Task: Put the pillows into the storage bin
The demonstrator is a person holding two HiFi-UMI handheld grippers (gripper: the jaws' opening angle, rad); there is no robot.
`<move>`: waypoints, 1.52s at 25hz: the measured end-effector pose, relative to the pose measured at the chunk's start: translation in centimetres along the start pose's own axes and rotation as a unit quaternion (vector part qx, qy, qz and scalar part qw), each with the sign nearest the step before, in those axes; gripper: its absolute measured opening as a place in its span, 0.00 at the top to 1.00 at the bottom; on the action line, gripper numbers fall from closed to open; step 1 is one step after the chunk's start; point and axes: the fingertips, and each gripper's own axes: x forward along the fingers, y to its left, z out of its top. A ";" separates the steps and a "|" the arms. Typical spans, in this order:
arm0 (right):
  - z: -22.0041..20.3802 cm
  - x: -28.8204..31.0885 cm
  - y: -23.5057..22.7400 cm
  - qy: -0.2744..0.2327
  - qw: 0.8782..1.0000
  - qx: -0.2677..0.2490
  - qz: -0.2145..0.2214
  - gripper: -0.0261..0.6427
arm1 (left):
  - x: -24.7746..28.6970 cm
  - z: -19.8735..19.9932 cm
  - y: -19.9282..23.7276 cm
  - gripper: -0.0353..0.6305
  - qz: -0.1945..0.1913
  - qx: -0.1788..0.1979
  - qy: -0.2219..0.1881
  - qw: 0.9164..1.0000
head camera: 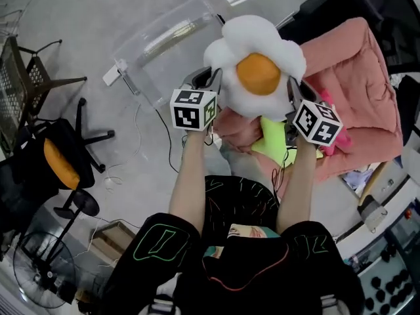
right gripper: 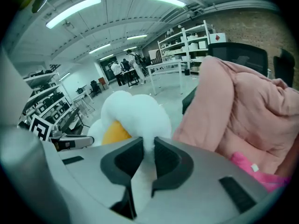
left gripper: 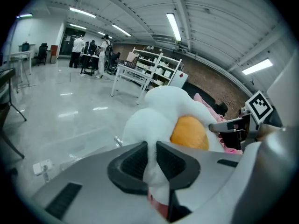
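A fried-egg pillow [head camera: 257, 64], white with an orange yolk, hangs in the air between both grippers. My left gripper [head camera: 211, 79] is shut on its left white edge, and my right gripper [head camera: 293, 92] is shut on its right edge. In the left gripper view the egg pillow [left gripper: 174, 120] is pinched between the dark pads by my left gripper [left gripper: 151, 160]. The right gripper view shows the egg pillow [right gripper: 135, 113] pinched by my right gripper [right gripper: 145, 160]. A clear storage bin [head camera: 167, 44] stands on the floor beyond, up and left of the pillow.
A pink quilted cushion [head camera: 357, 90] lies on a chair at the right, with a yellow-green pillow [head camera: 272, 143] and a magenta one [head camera: 335, 140] below the egg pillow. Black office chairs [head camera: 59, 156] stand at the left. White cables [head camera: 121, 169] run over the grey floor.
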 end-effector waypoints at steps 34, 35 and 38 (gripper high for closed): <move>1.6 17.8 19.8 0.030 0.995 0.009 0.094 0.96 | -4.3 4.3 22.4 0.96 0.027 -0.063 -0.031 0.997; 2.0 16.8 19.3 0.014 0.995 0.020 0.097 0.96 | -3.7 4.7 21.2 0.95 0.010 -0.052 -0.028 0.998; 2.2 13.7 16.2 -0.018 0.997 0.040 0.061 0.96 | -1.7 5.6 17.2 0.95 -0.039 -0.022 -0.020 0.999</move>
